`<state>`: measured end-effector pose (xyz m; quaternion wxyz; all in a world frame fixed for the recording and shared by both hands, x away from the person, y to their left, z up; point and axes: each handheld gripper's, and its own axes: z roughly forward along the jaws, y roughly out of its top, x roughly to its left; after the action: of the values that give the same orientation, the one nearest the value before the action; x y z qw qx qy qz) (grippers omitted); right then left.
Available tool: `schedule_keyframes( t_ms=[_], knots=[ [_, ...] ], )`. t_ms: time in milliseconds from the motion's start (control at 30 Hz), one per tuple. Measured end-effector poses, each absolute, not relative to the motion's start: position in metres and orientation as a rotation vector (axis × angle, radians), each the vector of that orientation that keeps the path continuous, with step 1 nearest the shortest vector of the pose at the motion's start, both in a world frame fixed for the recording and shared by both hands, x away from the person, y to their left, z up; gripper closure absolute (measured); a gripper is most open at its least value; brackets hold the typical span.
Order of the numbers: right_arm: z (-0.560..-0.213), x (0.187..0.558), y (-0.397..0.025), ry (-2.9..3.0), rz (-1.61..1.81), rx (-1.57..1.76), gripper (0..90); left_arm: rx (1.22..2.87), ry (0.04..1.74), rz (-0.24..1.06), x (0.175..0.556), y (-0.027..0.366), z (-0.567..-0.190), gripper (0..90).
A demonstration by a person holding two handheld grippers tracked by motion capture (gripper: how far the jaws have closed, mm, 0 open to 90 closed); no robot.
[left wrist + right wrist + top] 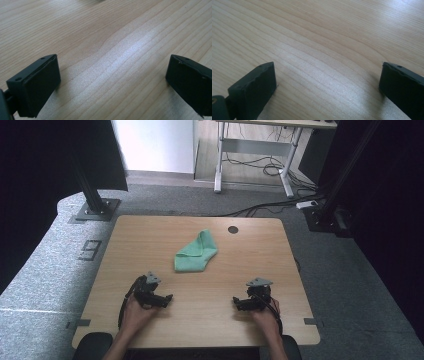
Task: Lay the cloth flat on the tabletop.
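A green cloth lies crumpled and partly folded on the wooden table, a little behind its middle. My left gripper rests low over the near left part of the table, well short of the cloth. Its jaws stand wide apart in the left gripper view, open with bare wood between them. My right gripper sits at the near right, pointing inward toward the left one. It is open too, holding nothing.
A dark round cable hole is set in the table's far edge. Black frame posts stand on the grey carpet at both far corners. Cables trail over the floor behind, by a desk's white legs.
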<state>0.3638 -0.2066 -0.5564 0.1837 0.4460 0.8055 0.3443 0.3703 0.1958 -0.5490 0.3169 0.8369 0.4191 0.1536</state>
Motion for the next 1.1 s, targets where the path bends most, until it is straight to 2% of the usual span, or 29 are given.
schedule_keyframes(
  t_ms=[533, 733, 867, 1100],
  knots=[
    [-0.557, 0.366, -0.204, 2.265, 0.96, 1.27, 0.0, 2.204, 1.096, 0.402, 0.372, 0.194, -0.549, 0.0],
    [-0.557, 0.366, -0.204, 2.261, 0.958, 1.274, 0.0, 2.19, 1.094, 0.392, 0.374, 0.194, -0.548, 1.8],
    [-0.557, 0.366, -0.203, 2.257, 0.957, 1.279, 0.0, 2.171, 1.08, 0.335, 0.378, 0.189, -0.546, 5.4],
    [-0.556, 0.366, -0.203, 2.254, 0.954, 1.284, 0.0, 2.18, 1.043, 0.334, 0.386, 0.179, -0.538, 7.6]
  ],
)
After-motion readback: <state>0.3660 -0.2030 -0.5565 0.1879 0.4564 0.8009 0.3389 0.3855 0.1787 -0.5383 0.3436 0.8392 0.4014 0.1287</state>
